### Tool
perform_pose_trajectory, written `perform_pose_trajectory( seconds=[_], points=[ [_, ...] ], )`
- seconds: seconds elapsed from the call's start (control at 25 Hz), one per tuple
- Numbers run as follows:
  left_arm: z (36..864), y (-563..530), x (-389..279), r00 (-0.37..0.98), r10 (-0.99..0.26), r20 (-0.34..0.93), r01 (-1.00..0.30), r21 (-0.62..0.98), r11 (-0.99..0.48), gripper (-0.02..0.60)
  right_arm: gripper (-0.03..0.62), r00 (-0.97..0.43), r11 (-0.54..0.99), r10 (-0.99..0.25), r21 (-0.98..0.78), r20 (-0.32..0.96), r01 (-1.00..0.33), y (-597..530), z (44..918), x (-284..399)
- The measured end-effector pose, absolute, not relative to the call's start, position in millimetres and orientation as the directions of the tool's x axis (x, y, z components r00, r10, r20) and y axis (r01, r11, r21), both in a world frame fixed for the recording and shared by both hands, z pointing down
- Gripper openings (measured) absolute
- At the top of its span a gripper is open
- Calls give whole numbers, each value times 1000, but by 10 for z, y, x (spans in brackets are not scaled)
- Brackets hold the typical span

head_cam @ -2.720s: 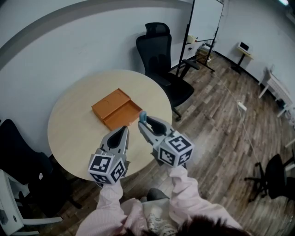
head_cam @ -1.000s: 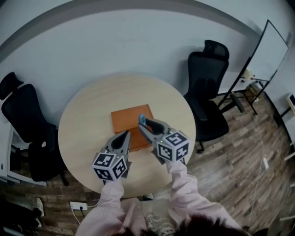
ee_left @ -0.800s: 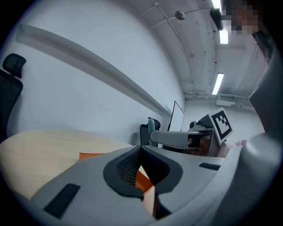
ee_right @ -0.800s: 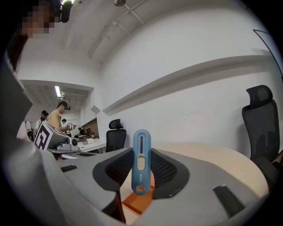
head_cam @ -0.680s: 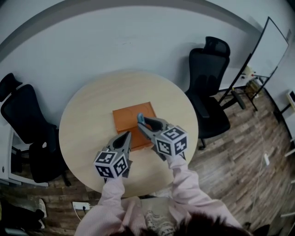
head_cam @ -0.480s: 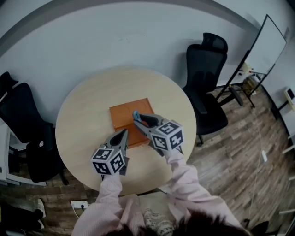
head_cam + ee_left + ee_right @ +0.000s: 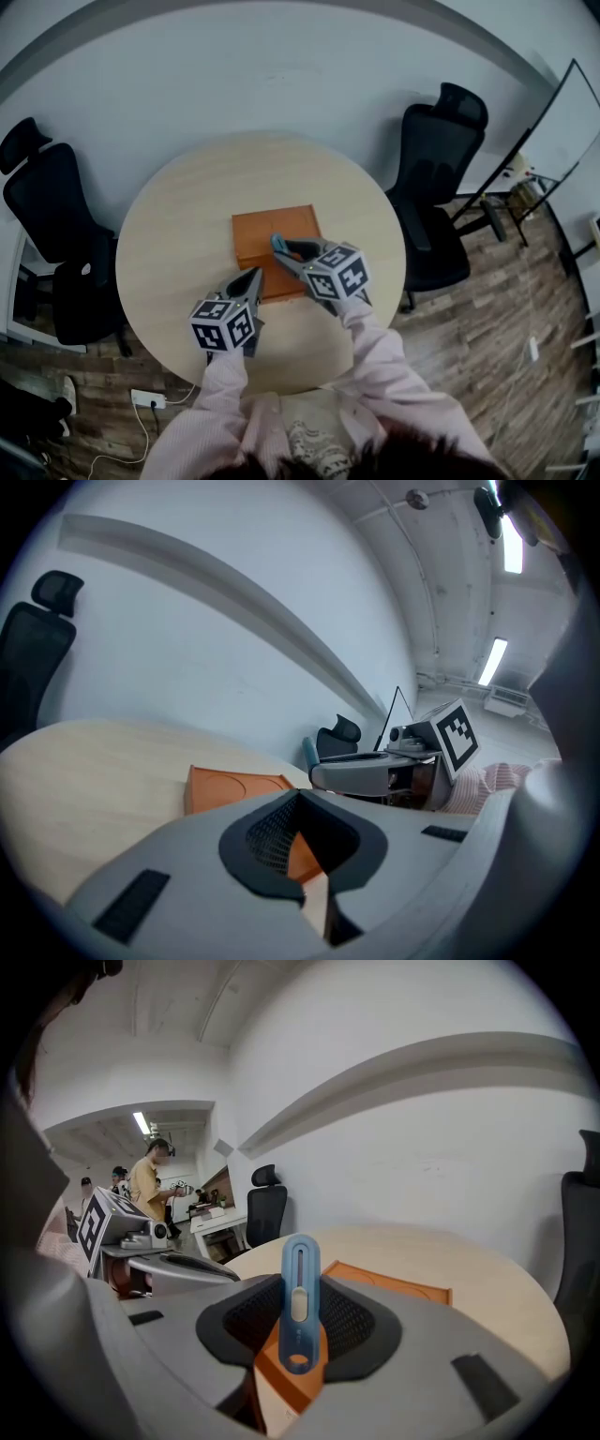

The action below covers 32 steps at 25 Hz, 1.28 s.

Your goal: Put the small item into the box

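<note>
Blue slim plastic item (image 7: 300, 1302) clamped in the right gripper (image 7: 284, 251) over the flat orange box (image 7: 272, 223), at its near edge.
Left gripper (image 7: 251, 279) is closed and empty. If released here, the item could be caught on the box edge and tipped onto the pale round table (image 7: 178, 234).

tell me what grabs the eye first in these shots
The flat orange box stands out most, lying near the middle of the round pale table. Above it, the right gripper is clamped on a small blue item that stands upright between its jaws. The left gripper, shut and empty, points at the box's near side.
</note>
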<state>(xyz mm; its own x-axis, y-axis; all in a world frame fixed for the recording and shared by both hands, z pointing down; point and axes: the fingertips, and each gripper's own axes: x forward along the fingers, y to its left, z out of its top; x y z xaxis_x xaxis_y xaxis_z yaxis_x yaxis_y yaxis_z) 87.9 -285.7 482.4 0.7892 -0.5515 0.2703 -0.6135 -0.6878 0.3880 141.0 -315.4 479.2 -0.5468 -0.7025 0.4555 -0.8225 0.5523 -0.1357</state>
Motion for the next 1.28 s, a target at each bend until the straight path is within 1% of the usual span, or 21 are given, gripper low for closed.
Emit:
perform_pose_trajectory(
  seconds=[0.36, 0.72, 0.92, 1.28],
  points=[
    [5069, -2831, 911, 747, -592, 301, -659, 451, -602, 14, 132, -613, 653, -583, -141, 533, -744, -3230, 5081, 1341],
    [5265, -2799, 958, 709, -624, 330, -697, 462, -548, 14, 132, -635, 744, -439, -139, 635, -653, -3239, 5436, 1271],
    [5362, -2775, 912, 682, -642, 350, -720, 472, -509, 14, 132, -631, 774, -375, -145, 679, -617, -3222, 5593, 1215],
    [5471, -2719, 826, 659, -653, 373, -740, 480, -472, 14, 132, -574, 810, -283, -129, 768, -572, -3221, 5943, 1141]
  ],
)
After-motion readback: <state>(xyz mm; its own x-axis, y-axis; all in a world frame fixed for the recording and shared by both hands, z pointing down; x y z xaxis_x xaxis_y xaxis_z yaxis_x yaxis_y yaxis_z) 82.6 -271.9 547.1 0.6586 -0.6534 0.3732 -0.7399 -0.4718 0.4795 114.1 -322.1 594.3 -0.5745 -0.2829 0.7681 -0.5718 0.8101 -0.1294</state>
